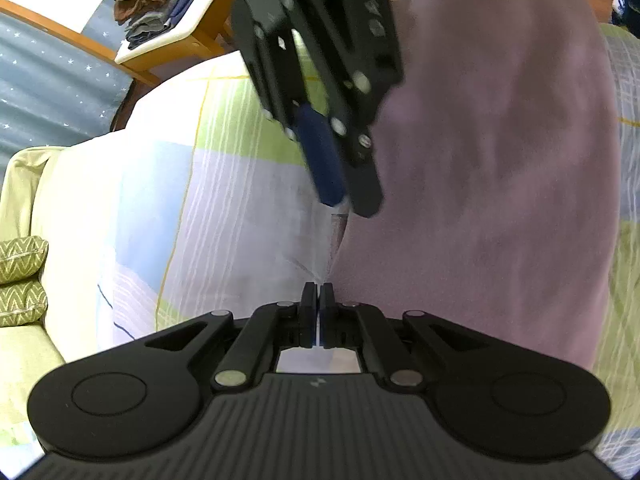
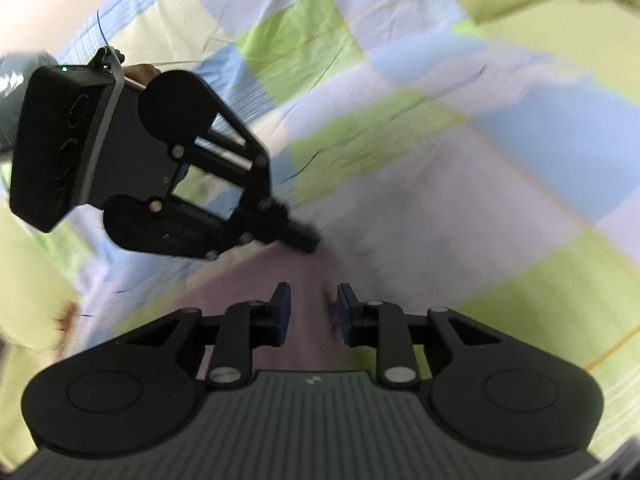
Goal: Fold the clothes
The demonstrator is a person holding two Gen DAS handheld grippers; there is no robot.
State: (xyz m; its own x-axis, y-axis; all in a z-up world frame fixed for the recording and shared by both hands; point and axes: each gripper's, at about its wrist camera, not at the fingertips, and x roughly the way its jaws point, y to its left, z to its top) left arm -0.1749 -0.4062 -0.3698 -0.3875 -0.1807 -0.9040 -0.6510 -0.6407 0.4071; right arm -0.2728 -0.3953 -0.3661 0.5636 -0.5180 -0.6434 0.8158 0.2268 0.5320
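Nearest in the left wrist view, the left gripper (image 1: pixel 319 294) has its fingers pressed together right at the edge of the mauve garment (image 1: pixel 500 152); a thin bit of cloth seems pinched between them, though the spot is too small to be sure. The garment lies spread on the patchwork bedspread (image 1: pixel 224 200), broad and mostly flat, with no crisp fold showing, so the folding looks to be at an early stage, most of it left to do. Just beyond the garment's edge, the right gripper (image 1: pixel 346 204) hangs blurred over it; its own view shows the fingers apart, holding nothing, with the mauve cloth directly beneath the gap. Beside the garment, past the bed's edge, cushions with a zigzag pattern (image 1: pixel 22 280) rest on a pale sofa. Farthest from the garment, a wooden stand (image 1: pixel 176 46) carries a pile of dark clothes (image 1: pixel 156 8), possibly already folded. No legible brand or writing appears; only a small unreadable emblem marks each gripper body.
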